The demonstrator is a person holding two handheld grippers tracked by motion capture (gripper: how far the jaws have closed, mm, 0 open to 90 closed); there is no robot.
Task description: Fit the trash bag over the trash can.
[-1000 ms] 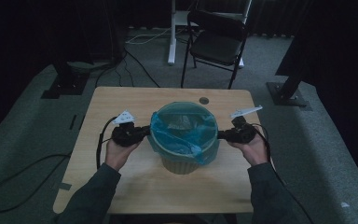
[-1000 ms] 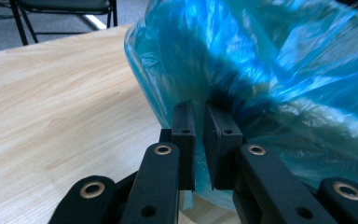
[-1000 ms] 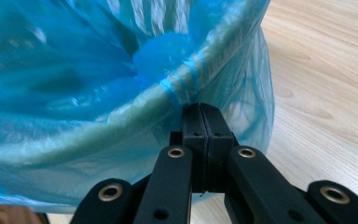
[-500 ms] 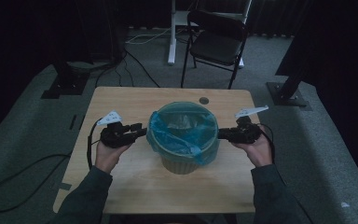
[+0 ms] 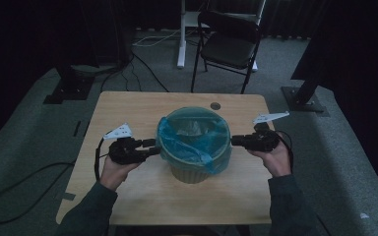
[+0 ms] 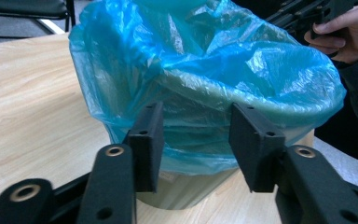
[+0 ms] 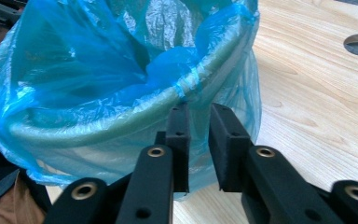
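Bin [image 5: 193, 167] stood mid-table [image 5: 128, 105], lined with a blue bag [image 5: 187, 142] folded down over the rim. Left gripper [image 5: 147, 146] just beside the bag's left side, released, jaws having just opened wider, bag film ahead of them, not pinched. Right gripper [image 5: 237, 141] at the bag's right edge, jaws having just narrowed, a slim gap left, unclenched on the film [image 7: 200, 100].
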